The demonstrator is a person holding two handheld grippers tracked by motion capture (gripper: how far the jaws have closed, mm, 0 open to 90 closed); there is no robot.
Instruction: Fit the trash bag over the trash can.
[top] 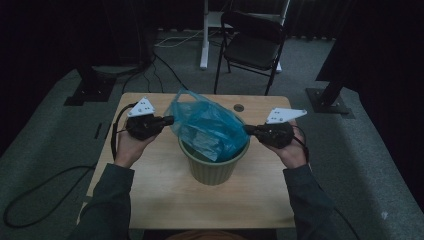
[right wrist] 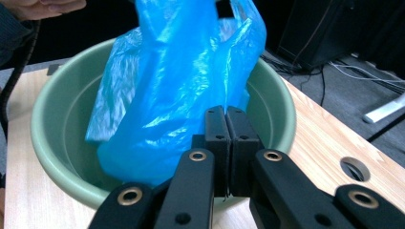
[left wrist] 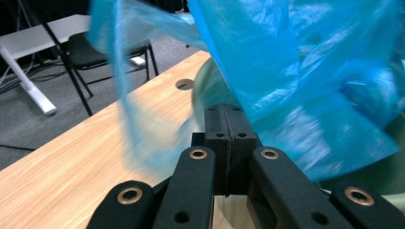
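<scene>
- A thin, crinkled blue plastic bag (top: 210, 127) sits partly inside a round pale-green plastic bin (top: 214, 170), its upper part standing well above the rim.
- The bin stands near the middle of a light wooden table (top: 150, 195).
- The left gripper (top: 167, 120) has its jaws pressed together, pinching the bag's left edge.
- The right gripper (top: 248, 130) is likewise clamped on the bag's right edge, just above the bin's rim.
- In the right gripper view the bag (right wrist: 181, 86) hangs down into the bin (right wrist: 52, 143).
- A black folding chair (top: 252, 42) stands beyond the table.
</scene>
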